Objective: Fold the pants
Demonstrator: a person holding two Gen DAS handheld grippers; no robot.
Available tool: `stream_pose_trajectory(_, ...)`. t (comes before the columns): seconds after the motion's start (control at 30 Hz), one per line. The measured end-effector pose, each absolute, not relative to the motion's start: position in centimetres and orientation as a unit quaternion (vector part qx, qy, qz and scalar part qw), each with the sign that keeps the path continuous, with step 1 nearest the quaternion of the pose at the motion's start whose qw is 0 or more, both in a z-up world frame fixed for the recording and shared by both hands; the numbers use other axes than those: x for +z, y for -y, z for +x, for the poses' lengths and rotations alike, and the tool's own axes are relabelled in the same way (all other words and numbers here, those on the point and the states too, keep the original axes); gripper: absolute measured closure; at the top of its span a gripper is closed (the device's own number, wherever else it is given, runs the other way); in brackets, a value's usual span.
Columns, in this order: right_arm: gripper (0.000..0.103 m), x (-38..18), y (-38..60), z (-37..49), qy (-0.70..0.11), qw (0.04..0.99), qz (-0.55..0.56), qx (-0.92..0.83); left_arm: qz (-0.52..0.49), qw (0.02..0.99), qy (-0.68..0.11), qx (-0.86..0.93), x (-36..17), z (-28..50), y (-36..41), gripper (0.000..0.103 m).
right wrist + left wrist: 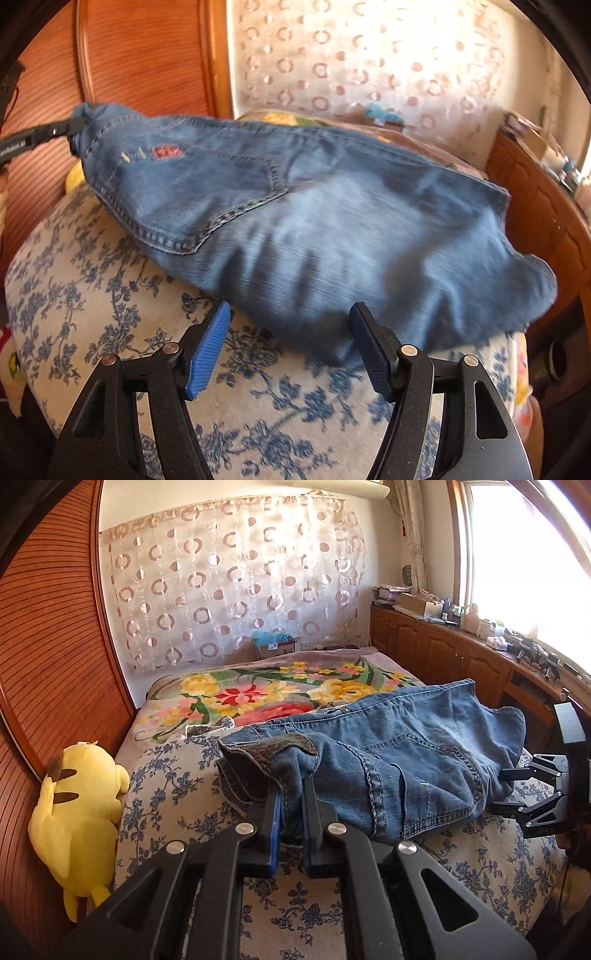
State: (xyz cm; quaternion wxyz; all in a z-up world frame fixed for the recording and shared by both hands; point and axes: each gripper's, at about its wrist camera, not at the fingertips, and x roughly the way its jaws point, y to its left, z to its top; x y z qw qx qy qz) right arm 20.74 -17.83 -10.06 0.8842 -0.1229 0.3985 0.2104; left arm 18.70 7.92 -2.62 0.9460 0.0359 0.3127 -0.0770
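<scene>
Nearest the left wrist lens, the left gripper has its blue-padded fingers pinched together on a hem corner of the jeans, lifting that corner off the bed. From the right wrist view the right gripper stands with its jaws apart and nothing between them, their tips just short of the near edge of the denim.

These jeans are faded blue, bunched in a loose heap across the blue-flowered bed cover, with a stitched back pocket facing up, a small red patch near the held end, and heavy double seams. One end rises toward the clamped corner; the rest sags onto the cover.

Beyond the heap lies a bright floral blanket. A yellow plush toy lies against the wooden panel at the bed's left side. Wooden cabinets with clutter on top run beneath the window, and a circle-patterned curtain hangs behind the bed.
</scene>
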Motion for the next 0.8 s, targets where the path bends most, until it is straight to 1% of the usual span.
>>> stream_pose_trajectory(0.03,0.034,-10.4,17.5,21.0,-0.404,0.881,-0.134,0.208,0.034,0.946,-0.312,-0.077,-2.7,18.7,-8.0,0.098)
stream_pose_trajectory(0.1,0.041,-10.9,17.0,21.2,-0.41,0.876,-0.155,0.201,0.031,0.948,-0.309,-0.075,-2.6,18.7,-8.1,0.098)
stream_pose_trajectory(0.13,0.053,-10.9,16.9,21.2,-0.402,0.879,-0.167,0.195,0.032,0.949,-0.305,-0.076,-2.4,18.6,-8.0,0.098)
stream_pose_trajectory(0.17,0.078,-10.8,16.9,21.3,-0.402,0.879,-0.17,0.194,0.032,0.949,-0.303,-0.078,-2.2,18.5,-8.0,0.099)
stream_pose_trajectory(0.23,0.096,-10.3,17.3,21.5,-0.4,0.881,-0.165,0.194,0.028,0.952,-0.294,-0.08,-1.6,18.2,-8.0,0.099)
stream_pose_trajectory(0.27,0.1,-9.7,17.5,21.5,-0.392,0.884,-0.156,0.2,0.026,0.954,-0.287,-0.079,-1.1,18.0,-8.1,0.099)
stream_pose_trajectory(0.37,0.102,-7.5,18.2,21.0,-0.366,0.898,-0.141,0.198,0.016,0.96,-0.269,-0.076,0.4,17.4,-8.6,0.099)
stream_pose_trajectory(0.57,0.103,-3.2,18.6,18.9,-0.328,0.913,-0.117,0.214,0.001,0.972,-0.227,-0.061,3.1,14.9,-10.3,0.099)
stream_pose_trajectory(0.8,0.103,-1.3,16.7,14.9,-0.311,0.907,-0.11,0.262,-0.011,0.974,-0.226,-0.034,2.9,10.7,-13.4,0.099)
